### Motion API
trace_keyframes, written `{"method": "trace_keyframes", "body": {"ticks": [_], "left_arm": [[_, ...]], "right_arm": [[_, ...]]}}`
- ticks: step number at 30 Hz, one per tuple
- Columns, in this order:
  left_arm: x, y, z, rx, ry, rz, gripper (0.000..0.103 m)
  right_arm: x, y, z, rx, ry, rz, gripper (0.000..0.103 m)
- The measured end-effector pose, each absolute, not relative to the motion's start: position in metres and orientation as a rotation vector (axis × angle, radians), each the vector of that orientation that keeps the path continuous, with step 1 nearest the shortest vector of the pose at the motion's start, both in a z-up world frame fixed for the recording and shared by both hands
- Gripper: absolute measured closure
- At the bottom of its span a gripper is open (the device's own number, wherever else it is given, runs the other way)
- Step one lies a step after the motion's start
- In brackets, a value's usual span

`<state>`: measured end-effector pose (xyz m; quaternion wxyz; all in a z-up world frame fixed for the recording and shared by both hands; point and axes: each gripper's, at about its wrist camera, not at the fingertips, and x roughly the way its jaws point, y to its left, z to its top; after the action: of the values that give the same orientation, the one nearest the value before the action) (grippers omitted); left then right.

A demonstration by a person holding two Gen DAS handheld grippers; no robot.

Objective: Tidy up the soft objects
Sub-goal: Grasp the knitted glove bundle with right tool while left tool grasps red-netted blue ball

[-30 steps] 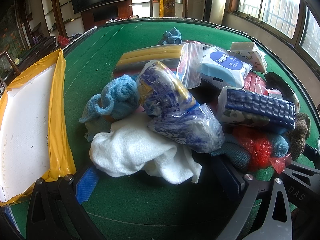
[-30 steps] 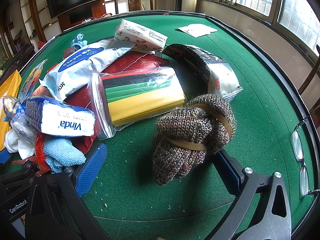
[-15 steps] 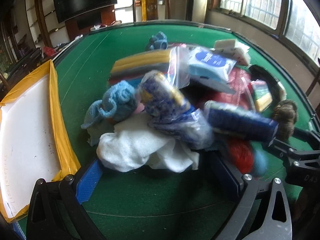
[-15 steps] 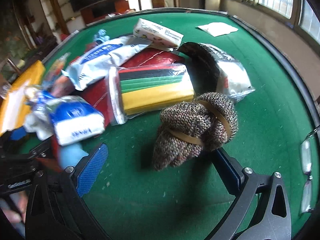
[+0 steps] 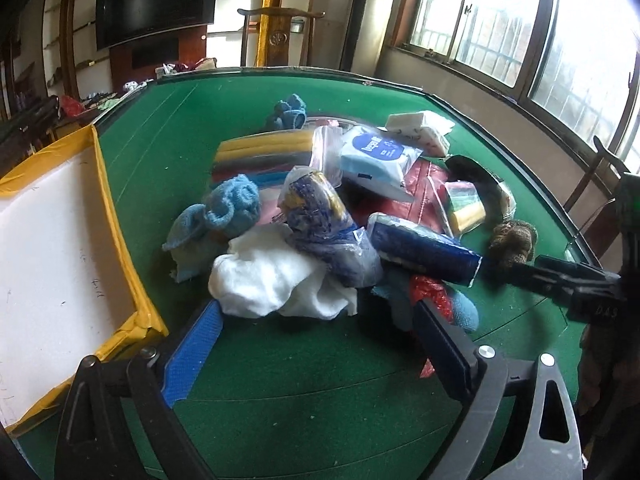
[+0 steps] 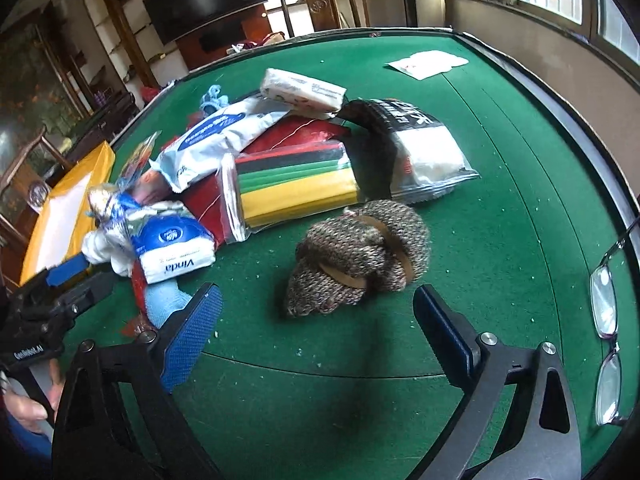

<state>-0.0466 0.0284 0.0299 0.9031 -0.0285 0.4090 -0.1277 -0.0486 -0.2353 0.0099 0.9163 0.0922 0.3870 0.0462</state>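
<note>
Left wrist view: the left gripper (image 5: 316, 344) has its fingers spread wide and holds nothing. Just ahead of them lies a pile of soft goods on the green tabletop (image 5: 168, 128), near its middle. The white cloth (image 5: 276, 280) sits at the near edge of the pile, between the two fingers' lines of approach. It should be light, limp and easily bunched; pinch a thick fold rather than a single layer. Behind it lie a light-blue knitted item (image 5: 228, 208) and a blue-printed plastic bag (image 5: 324, 220); the film is probably slippery, so grip across its filled body. A yellow-rimmed tray (image 5: 116, 240) stands at the left edge of the tabletop.

Right wrist view: the right gripper (image 6: 316, 340) is likewise open and empty. The brown knitted bundle (image 6: 360, 252) lies just ahead of the fingers, apart from the pile, toward the near right of the tabletop. Tan bands hold it rolled. It should be light and compressible; close across the banded middle so that it stays rolled. A Vinda tissue pack (image 6: 176, 256) lies at the near left end of the pile. Eyeglasses (image 6: 608, 332) rest at the right edge of the tabletop; keep clear, as they are fragile.
</note>
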Motion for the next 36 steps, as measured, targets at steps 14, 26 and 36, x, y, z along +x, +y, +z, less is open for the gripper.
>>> {"method": "trace_keyframes", "body": {"ticks": [14,26,36], "left_arm": [[-0.035,0.031,0.019,-0.109,0.902,-0.245,0.007],[-0.051,0.009,0.034,-0.089,0.900,-0.346,0.006],[-0.027,-0.046,0.014,-0.070,1.049,-0.368,0.007]], "right_arm": [[-0.026,-0.263,0.001,0.358,0.822,0.069,0.021],[-0.037,-0.228,0.014,0.176,0.688,0.228,0.040],[-0.045,-0.237,0.017,0.207,0.665,0.207,0.040]]}}
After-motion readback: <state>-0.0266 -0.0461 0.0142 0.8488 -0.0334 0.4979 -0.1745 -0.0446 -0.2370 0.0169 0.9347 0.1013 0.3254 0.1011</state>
